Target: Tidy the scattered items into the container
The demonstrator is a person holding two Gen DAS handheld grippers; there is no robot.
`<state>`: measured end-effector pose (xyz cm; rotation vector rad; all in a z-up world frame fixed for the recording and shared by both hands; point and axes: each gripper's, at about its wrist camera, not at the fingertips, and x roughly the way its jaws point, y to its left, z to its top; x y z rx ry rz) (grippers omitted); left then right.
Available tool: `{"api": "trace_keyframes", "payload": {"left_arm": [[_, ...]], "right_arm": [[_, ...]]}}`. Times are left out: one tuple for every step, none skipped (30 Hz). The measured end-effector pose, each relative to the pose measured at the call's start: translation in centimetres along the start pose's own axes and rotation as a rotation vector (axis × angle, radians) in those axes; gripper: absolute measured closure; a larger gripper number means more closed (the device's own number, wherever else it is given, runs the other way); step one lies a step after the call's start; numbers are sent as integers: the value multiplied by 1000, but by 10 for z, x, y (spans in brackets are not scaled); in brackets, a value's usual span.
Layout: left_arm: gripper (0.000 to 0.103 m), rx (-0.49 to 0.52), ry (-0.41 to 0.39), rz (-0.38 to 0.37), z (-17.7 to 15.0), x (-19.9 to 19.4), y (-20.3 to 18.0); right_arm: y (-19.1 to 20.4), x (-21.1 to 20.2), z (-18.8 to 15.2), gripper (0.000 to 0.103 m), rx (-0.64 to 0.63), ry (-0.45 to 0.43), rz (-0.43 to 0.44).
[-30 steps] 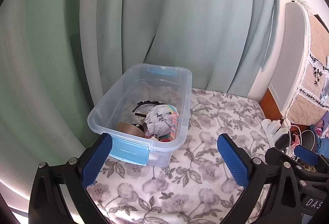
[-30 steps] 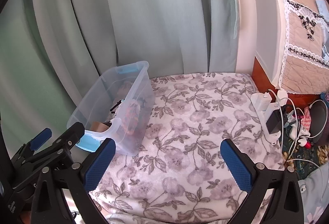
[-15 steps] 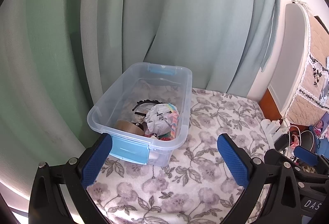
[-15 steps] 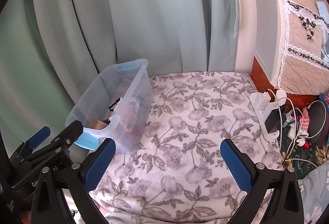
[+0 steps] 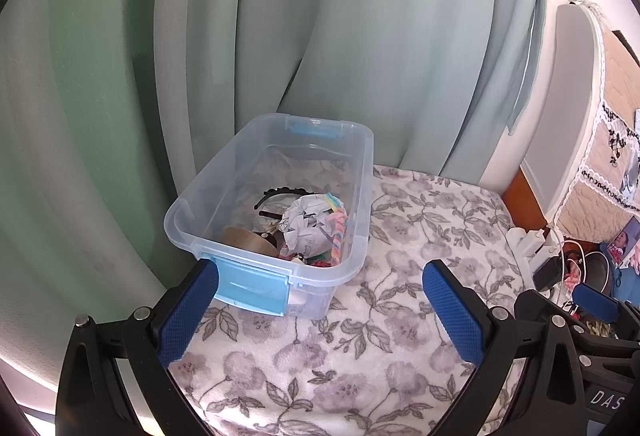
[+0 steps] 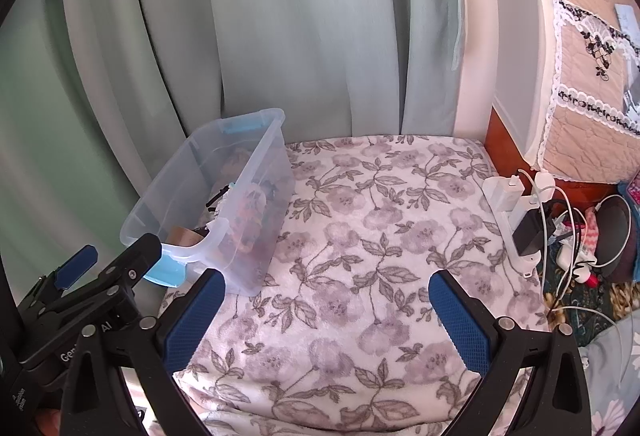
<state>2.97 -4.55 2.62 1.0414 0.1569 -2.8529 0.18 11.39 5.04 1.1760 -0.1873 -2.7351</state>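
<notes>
Both grippers, left and right, spread wide, empty, above floral blanket.

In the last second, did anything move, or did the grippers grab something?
Almost nothing changed. Both views drifted a tiny bit, so the grippers only shifted slightly. The left gripper and right gripper are open and empty, as before. The clear bin sits in the same spot on the flowered blanket, with the crumpled paper, tape roll and black headband still inside.
</notes>
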Motion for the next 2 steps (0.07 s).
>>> {"api": "trace_keyframes", "payload": {"left_arm": [[1,1,2,-1,0,1,0],[1,1,4,-4,0,2,0]], "right_arm": [[0,0,0,0,0,-1,-2],[1,0,-1,0,0,-1,-4]]}}
